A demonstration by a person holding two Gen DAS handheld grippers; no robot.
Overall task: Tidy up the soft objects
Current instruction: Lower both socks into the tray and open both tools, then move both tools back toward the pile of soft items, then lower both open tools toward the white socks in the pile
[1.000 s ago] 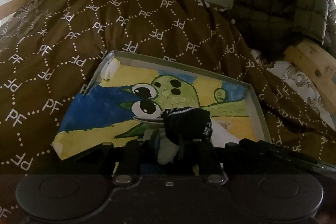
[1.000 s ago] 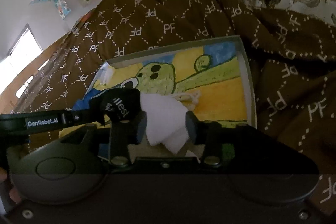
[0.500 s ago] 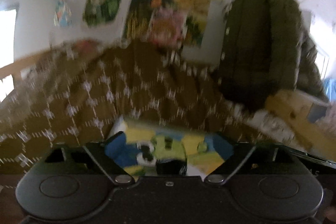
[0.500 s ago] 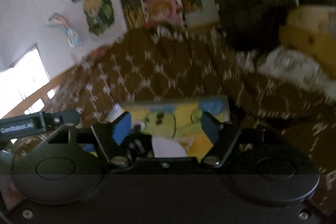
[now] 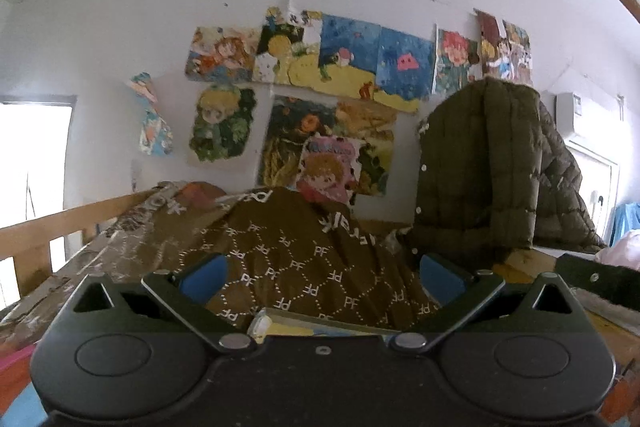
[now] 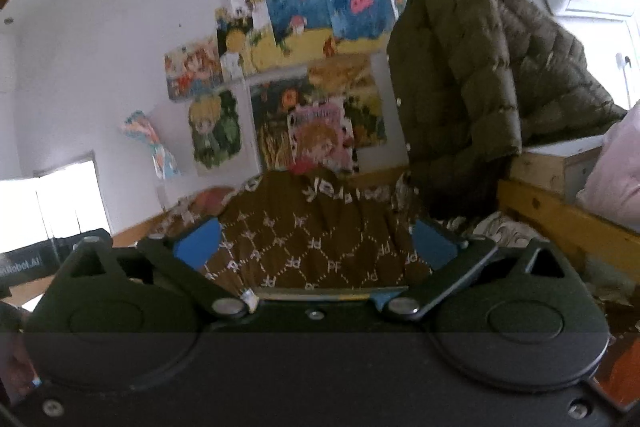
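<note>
My left gripper (image 5: 322, 275) points level at the wall, its jaws opening wide with nothing between the blue pads (image 5: 204, 277). My right gripper (image 6: 316, 243) does the same, jaws opening and nothing between its pads (image 6: 434, 243). Just above each gripper body only the far rim of the painted shallow box (image 5: 320, 323) (image 6: 320, 293) shows. It lies on the brown patterned quilt (image 5: 280, 247) (image 6: 304, 235). The black sock and the white sock are hidden below both views.
A green quilted jacket (image 5: 480, 167) (image 6: 460, 67) hangs at the right over a wooden bed frame (image 6: 560, 219). Drawings cover the wall (image 5: 320, 67). A wooden rail (image 5: 40, 231) runs along the left. The left gripper's arm (image 6: 24, 263) shows at the right wrist view's left edge.
Both grippers let go of the socks over the painted box, opened wide, rose and tilted up from the box to the wall. The socks have dropped out of view.
</note>
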